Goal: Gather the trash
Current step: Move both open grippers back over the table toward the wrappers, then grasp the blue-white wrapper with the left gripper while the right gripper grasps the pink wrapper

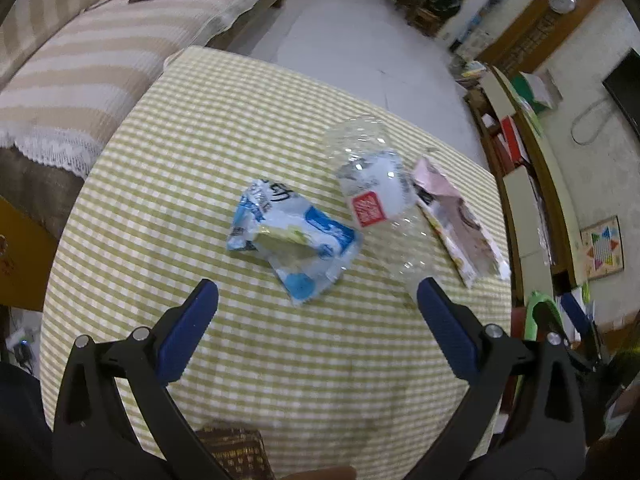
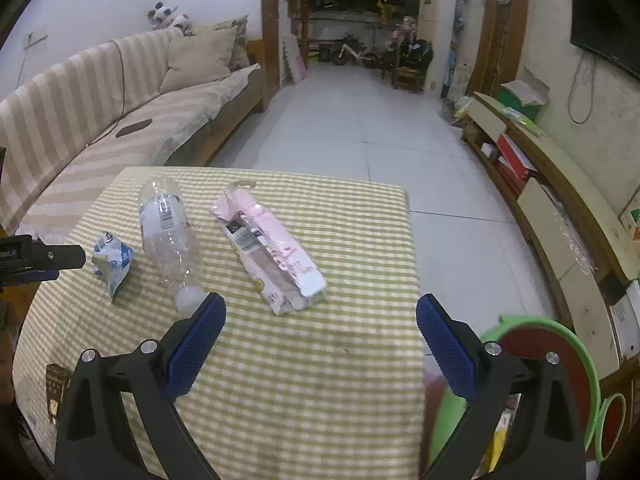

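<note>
Three pieces of trash lie on the green-checked tablecloth (image 1: 168, 184) (image 2: 340, 240). A crumpled blue-and-white wrapper (image 1: 292, 236) (image 2: 111, 262) is at the left. A clear plastic bottle (image 1: 374, 200) (image 2: 168, 232) lies beside it, its white cap toward the near side. A torn pink carton (image 1: 460, 224) (image 2: 272, 252) lies right of the bottle. My left gripper (image 1: 318, 292) hovers open just short of the wrapper and bottle. My right gripper (image 2: 320, 308) hangs open over the table's near right part, short of the carton. The left gripper's tip (image 2: 44, 260) shows at the right wrist view's left edge.
A striped sofa (image 2: 120, 100) runs along the table's far left side. A low cabinet (image 2: 560, 208) lines the right wall. A green-rimmed bin (image 2: 540, 360) (image 1: 540, 308) stands off the table's near right corner. Tiled floor (image 2: 360, 120) stretches beyond the table.
</note>
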A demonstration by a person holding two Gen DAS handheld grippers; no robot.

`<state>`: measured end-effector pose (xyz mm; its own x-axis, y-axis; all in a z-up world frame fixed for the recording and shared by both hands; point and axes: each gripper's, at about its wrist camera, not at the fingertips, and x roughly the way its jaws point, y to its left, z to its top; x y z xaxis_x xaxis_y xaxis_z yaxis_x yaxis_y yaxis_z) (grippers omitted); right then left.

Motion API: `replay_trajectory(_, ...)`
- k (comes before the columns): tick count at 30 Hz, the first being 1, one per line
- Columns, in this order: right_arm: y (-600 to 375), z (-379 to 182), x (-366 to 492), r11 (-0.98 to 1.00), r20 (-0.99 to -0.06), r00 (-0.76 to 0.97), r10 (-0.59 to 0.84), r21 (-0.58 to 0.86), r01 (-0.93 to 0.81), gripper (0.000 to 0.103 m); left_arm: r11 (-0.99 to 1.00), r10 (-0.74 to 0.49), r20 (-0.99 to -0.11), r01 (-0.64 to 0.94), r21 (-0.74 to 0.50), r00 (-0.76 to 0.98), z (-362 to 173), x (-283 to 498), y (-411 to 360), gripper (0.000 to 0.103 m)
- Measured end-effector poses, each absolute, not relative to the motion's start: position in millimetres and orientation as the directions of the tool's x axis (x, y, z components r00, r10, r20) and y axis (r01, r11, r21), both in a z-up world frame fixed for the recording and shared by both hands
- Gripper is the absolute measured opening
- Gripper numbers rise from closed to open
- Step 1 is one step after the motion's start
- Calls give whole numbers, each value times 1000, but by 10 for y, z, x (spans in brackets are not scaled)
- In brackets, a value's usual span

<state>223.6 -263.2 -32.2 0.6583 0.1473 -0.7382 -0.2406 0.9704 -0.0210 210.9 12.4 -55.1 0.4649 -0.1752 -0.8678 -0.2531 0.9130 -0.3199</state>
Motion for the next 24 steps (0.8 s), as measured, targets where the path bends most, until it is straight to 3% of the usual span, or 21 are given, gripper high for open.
replay_trajectory(12, -2291, -679, 2691, 939, -769, 617, 165, -69, -337, 92, 842, -156, -888, -411, -349, 433, -908, 2397, 332, 97)
replay_trajectory(19, -2150, -852, 2874, 923, -779, 606, 162, -98, -373, 91, 873, -131, -904, -385, -299, 406, -1014, 2528, 221, 97)
replay_trajectory(22, -2094, -941, 2938, 916, -791, 592, 158, -106, -387, 85, 895, -94, -906, -363, -259, 414, -1014, 2538, 137, 96)
replay_trajectory(24, -2065, -992, 2980, 916, -798, 582, 155, -105, -387, 75, 906, -64, -905, -356, -229, 420, -1006, 2555, 100, 89)
